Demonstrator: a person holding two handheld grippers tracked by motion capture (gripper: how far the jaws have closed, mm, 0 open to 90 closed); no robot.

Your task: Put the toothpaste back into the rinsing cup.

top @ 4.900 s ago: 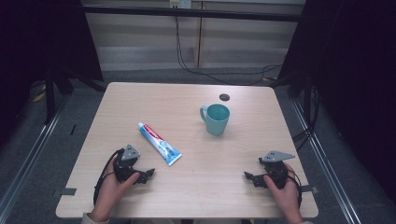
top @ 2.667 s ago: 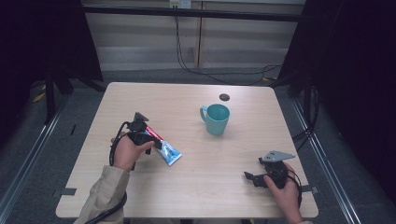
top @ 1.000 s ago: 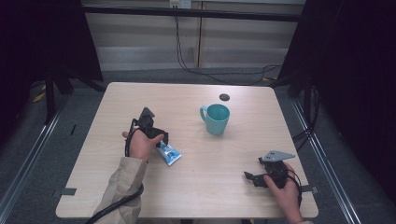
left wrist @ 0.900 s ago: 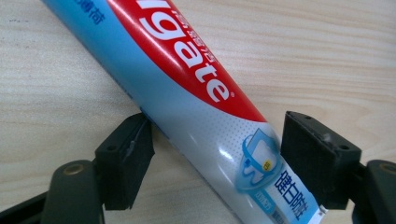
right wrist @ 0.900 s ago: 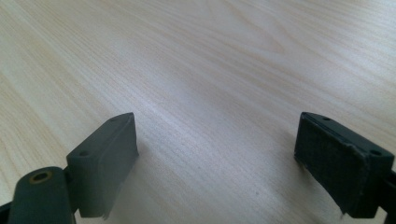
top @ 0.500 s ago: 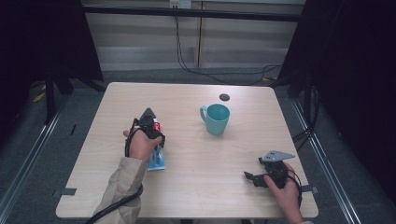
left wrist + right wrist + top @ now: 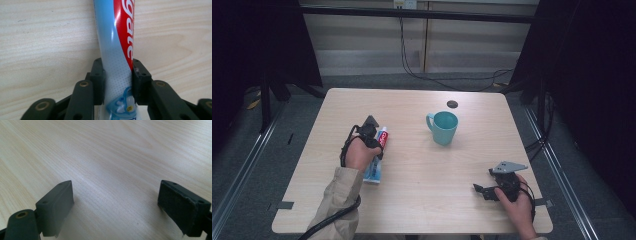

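Soft plastic blue-red-white toothpaste tube (image 7: 116, 50), near bench's left edge: left gripper (image 7: 117, 82) jaws just closed across flat tail end. Light, squashy, slippery; grip gently. Right gripper (image 7: 115, 207) released, empty.

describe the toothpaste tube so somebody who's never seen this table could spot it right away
On the light wooden table, look at the left half, left of the teal mug. The toothpaste tube lies flat there, its body clamped between the jaws of the left gripper, which have just been closing on it. It is the one long, flat thing on the table, pale blue and white with a red band bearing white letters.
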